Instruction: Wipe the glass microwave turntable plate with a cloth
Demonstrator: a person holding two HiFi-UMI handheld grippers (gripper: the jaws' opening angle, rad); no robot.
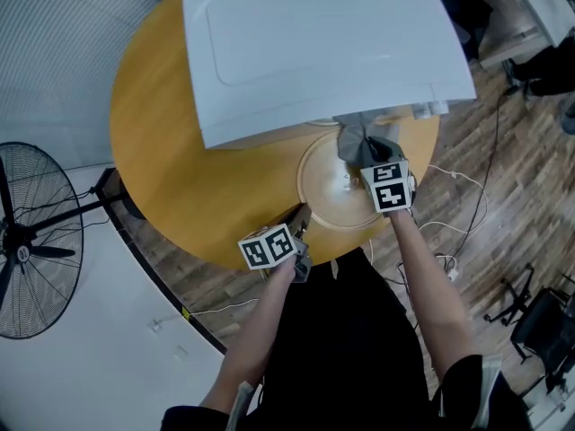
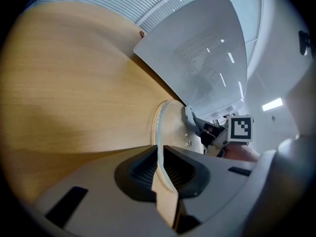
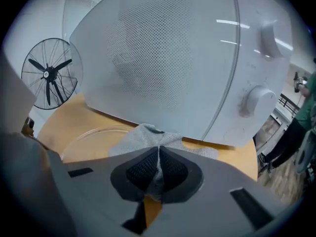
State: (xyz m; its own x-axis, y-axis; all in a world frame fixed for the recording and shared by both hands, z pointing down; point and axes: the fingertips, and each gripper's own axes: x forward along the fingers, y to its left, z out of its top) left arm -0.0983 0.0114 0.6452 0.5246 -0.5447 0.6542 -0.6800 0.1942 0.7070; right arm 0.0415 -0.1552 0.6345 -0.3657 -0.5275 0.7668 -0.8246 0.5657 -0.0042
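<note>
Round wooden table (image 1: pixel 180 151), warm yellow top, takes up most of the head view. Floor (image 1: pixel 485 151) is dark wood plank, w/ thin white cables (image 1: pixel 449 178) trailing across it. Ribbed grey wall (image 1: pixel 54 52) top left, pale surface below it.

Count time. One white microwave (image 1: pixel 314 43) sits on the table's far half, two knobs (image 3: pixel 254 100) on its front in the right gripper view. One black standing fan (image 1: pixel 27 241) off to the left, on the floor beside the table. One glass turntable plate (image 1: pixel 328 191), flat on the table just in front of the microwave, near the table's close edge. One grey cloth (image 1: pixel 355 142), bunched over the plate's far side, right up by the microwave's front.

Two grippers. Left gripper (image 2: pixel 160 169): jaws clamped on the plate's near-left rim, glass edge running straight btwn the pads. Right gripper (image 3: pixel 158 169): jaws pinched tight on the cloth, fabric fanning out ahead over the plate's rim and the table. Both arms reach in from the bottom of the head view. One more person (image 3: pixel 301 127) at the far right edge of the right gripper view, well back from the table.
</note>
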